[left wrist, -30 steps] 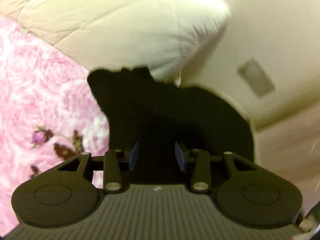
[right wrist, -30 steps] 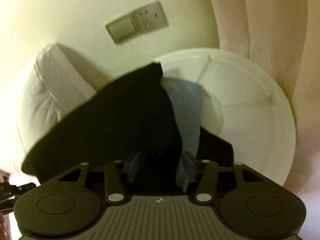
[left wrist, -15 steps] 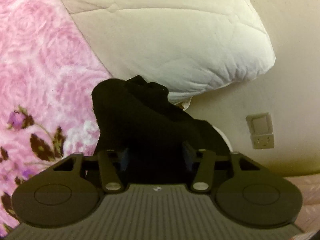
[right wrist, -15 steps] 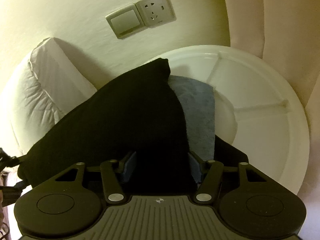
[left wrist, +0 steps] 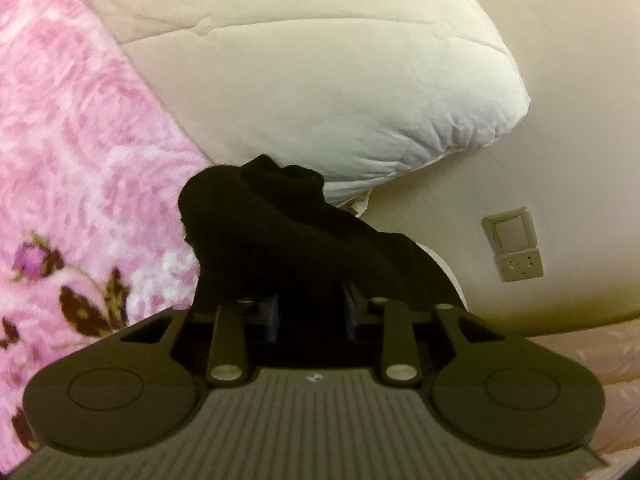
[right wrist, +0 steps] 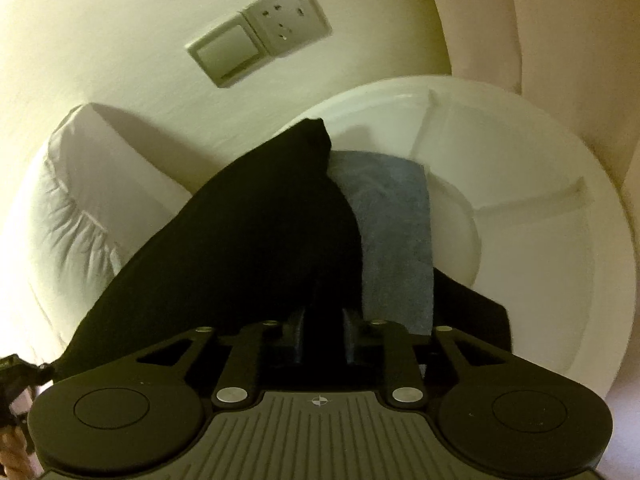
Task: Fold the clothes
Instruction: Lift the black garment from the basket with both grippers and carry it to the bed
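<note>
Both the left gripper (left wrist: 310, 314) and right gripper (right wrist: 322, 334) clamp the black garment (right wrist: 248, 232), stretched lengthwise between them.

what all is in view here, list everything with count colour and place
black garment: 1, black, held between both grippers, over the tray
blue cloth: 1, grey-blue, on tray under the garment
round tray: 1, white, divided, by the wall
pillow: 1, white, against the wall
blanket: 1, pink floral, left
switch and socket plate: 1, grey, wall
left gripper: 1, black, clamping garment
right gripper: 1, black, clamping garment
</note>
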`<state>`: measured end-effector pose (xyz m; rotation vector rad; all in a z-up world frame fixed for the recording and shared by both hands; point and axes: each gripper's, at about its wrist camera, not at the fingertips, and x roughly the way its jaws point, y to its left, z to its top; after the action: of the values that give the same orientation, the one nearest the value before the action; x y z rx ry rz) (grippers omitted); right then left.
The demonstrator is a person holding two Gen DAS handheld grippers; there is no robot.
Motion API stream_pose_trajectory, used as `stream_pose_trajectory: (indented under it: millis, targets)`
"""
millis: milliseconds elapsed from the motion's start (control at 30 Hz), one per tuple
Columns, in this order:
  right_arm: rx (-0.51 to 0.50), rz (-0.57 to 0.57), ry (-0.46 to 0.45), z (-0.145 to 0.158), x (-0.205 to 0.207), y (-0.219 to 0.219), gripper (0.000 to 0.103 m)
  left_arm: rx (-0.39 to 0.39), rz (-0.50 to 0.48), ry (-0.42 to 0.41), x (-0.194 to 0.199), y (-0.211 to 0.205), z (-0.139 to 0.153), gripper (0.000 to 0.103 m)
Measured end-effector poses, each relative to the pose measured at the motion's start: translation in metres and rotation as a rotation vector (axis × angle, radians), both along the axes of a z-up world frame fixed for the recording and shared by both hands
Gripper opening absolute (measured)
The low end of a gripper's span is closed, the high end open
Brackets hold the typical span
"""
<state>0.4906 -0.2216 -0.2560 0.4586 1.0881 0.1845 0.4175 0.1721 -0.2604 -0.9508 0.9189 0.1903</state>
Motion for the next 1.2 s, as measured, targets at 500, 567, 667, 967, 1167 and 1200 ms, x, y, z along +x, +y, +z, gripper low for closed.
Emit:
stream_pose_trajectory:
  millis: [500,567,667,967,1167,1200]
  targets:
    - [0.237,-0.066,-0.137,0.071,-0.01,-0.027,0.007,0.14,-0.062,-0.168,-0.043,-0.009,0.099,0.0]
    - [0.276,-0.044,-0.176,0.089,-0.007,-0.027,0.007,0.158,-0.055,-0.199,-0.051,-0.011,0.114,0.0]
    - [0.331,0.006,-0.239,0.116,-0.006,-0.021,0.007,0.179,-0.026,-0.245,-0.065,-0.013,0.136,0.0]
    - [0.499,0.222,-0.428,0.204,-0.009,0.021,0.007,0.267,0.162,-0.409,-0.161,-0.01,0.208,0.0]
    - [0.603,0.449,-0.484,0.255,-0.028,0.084,0.006,0.344,0.315,-0.573,-0.256,0.01,0.273,0.0]
    - [0.597,0.496,-0.481,0.26,-0.036,0.103,0.006,0.339,0.33,-0.542,-0.268,0.012,0.269,0.0]
